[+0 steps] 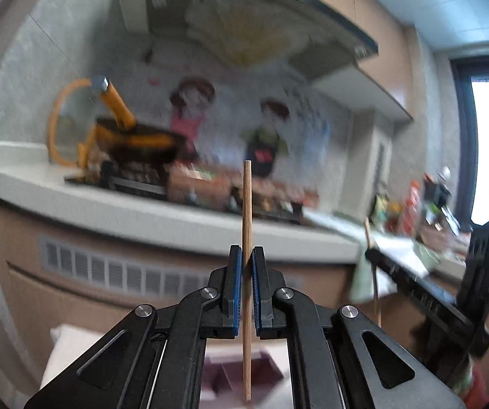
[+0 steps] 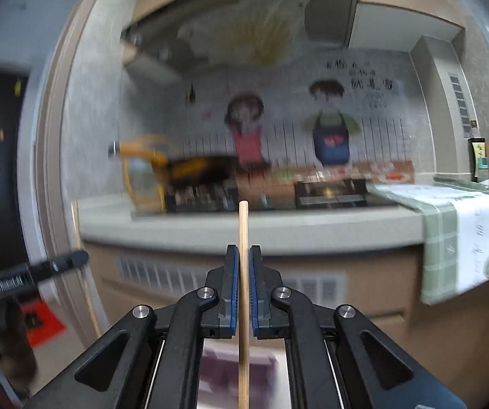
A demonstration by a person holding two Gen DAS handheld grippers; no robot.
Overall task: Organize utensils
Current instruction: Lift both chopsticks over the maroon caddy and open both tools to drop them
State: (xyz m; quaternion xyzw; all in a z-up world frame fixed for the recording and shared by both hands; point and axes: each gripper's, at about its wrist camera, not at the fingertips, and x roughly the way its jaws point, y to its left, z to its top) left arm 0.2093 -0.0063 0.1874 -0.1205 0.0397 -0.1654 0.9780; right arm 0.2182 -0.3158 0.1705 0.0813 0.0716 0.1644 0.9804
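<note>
Here, at this moment:
Left hand-held gripper (image 1: 247, 255): jaws closed onto a wooden chopstick (image 1: 246, 225), pinched between the blue pads (image 1: 237, 286).
Left chopstick: upright, its top end well above the fingertips, its lower end hanging below the jaws over a purple tray (image 1: 234, 371).
Right hand-held gripper (image 2: 243, 254): jaws likewise closed on a second chopstick (image 2: 243, 231), held upright between the pads.
Right chopstick: paler wood, running out of the bottom of the view.
Neighbour: each hand-held gripper shows at the side of the other's view, well apart.
Surface (image 2: 278, 230): pale kitchen counter ahead; its front edge lies beyond both fingertips, with open air between.
Cloth (image 2: 448, 238): checked, draped over the counter edge at right.
Stove (image 2: 333, 194): on the counter, blurred.
</note>
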